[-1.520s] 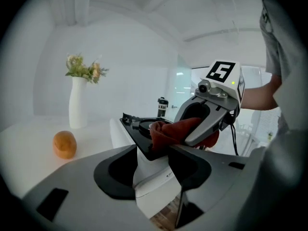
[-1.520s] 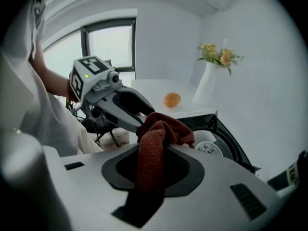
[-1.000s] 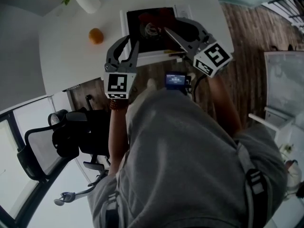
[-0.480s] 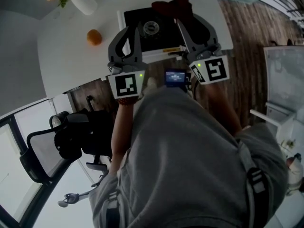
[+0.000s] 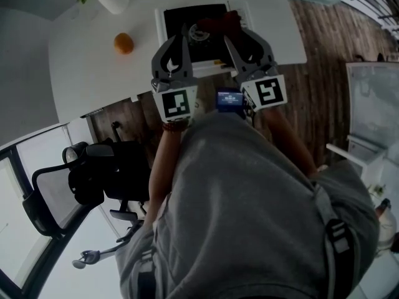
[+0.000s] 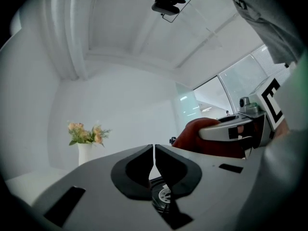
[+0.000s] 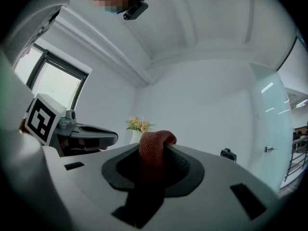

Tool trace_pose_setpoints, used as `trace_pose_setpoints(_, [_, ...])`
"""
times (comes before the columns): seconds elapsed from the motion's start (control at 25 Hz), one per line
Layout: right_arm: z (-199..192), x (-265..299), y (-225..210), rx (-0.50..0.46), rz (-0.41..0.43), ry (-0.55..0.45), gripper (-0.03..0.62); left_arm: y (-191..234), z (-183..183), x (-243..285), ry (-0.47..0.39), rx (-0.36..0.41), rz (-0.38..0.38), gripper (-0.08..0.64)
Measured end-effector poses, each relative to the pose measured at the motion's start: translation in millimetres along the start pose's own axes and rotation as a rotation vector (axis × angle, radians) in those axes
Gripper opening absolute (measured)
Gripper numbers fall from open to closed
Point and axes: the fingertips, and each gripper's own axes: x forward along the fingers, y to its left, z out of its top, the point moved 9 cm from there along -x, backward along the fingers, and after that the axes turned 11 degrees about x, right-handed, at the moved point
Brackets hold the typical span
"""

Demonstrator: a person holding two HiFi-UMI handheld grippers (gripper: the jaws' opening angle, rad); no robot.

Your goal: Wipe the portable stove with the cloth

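My right tongs (image 7: 155, 154) pinch the red cloth (image 7: 152, 141) above the portable stove (image 5: 177, 22) on the white surface (image 5: 93, 61). My left tongs (image 6: 154, 159) are closed, empty. I'd press the cloth flat and sweep slowly (minding the burner).

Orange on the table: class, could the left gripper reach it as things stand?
Probably yes: the orange lies on the table beside the left gripper, nothing between them, though its shut jaws must open first.
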Motion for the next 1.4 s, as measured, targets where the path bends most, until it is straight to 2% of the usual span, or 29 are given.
trace_pose_setpoints(0.28, [-22.4, -2.4, 7.4, -0.040, -0.009, 0.059, 0.110, -10.9, -7.8, -1.9, 0.017, 0.006, -0.013, 0.038])
trace_pose_setpoints(0.44, [-29.2, -6.7, 9.1, -0.028, -0.034, 0.073, 0.110, -19.8, -6.8, -3.3, 0.019, 0.025, -0.031, 0.038])
trace_pose_setpoints(0.64, [-30.0, -9.1, 9.3, -0.037, -0.041, 0.074, 0.109, -25.7, -9.5, -4.7, 0.023, 0.033, -0.042, 0.037])
trace_pose_setpoints(0.8, [-28.7, -13.3, 11.9, -0.084, -0.038, 0.079, 0.109, -28.2, -11.4, -6.8, 0.030, 0.032, -0.044, 0.038])
trace_pose_setpoints(0.92, [-26.3, -15.0, 13.6, -0.077, -0.035, 0.072, 0.109, -28.4, -10.1, -8.5, 0.037, 0.038, -0.044, 0.038])
trace_pose_setpoints(1.4, [-16.7, -27.9, 17.6, -0.134, -0.057, 0.056, 0.103, -34.0, -4.0, -15.9, 0.008, 0.031, -0.052, 0.038])
